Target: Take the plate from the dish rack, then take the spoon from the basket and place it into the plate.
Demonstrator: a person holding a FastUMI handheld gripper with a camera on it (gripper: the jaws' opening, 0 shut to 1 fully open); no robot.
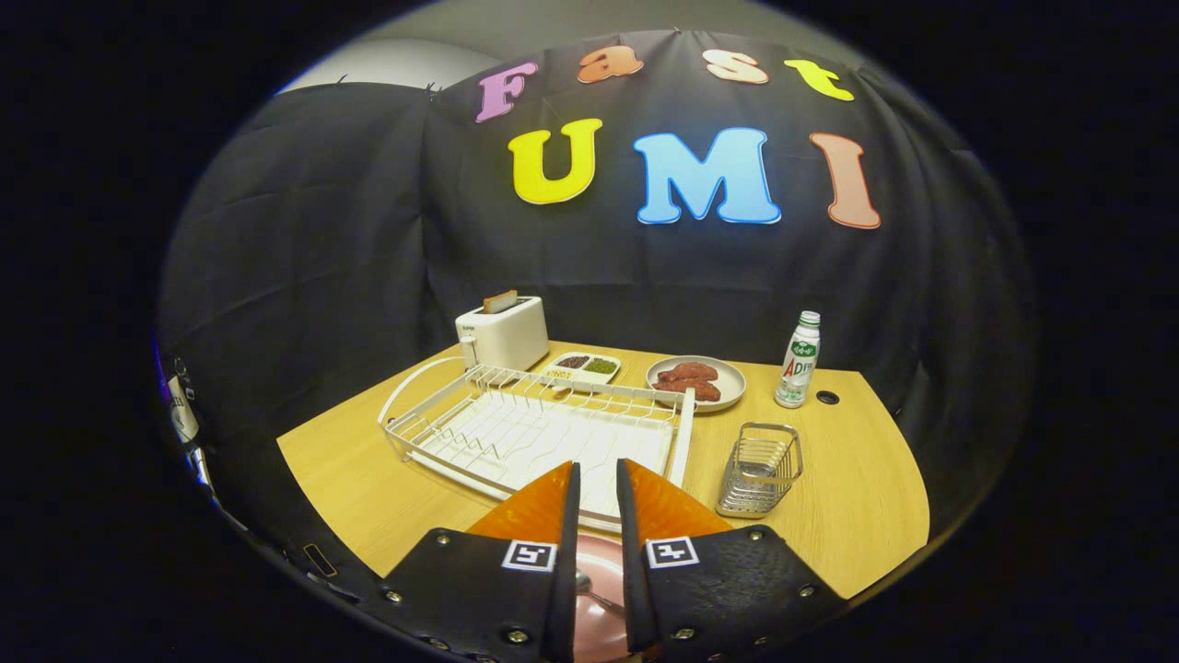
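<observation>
My gripper [597,463] hangs above the near edge of the wooden table [857,497], its fingers a narrow gap apart with nothing between them. Through that gap, below and behind the fingertips, I see a pink plate [603,571] with a metal spoon [594,591] lying in it. Just beyond the fingertips stands the white wire dish rack [543,428], with no dishes in it. To the right of the fingers is the small metal wire basket [761,468], with nothing sticking out of it.
Behind the rack stand a white toaster [503,333] and a small white tray with two dark and green fillings [584,366]. A plate of reddish food [696,380] and a white bottle [799,360] are at the back right.
</observation>
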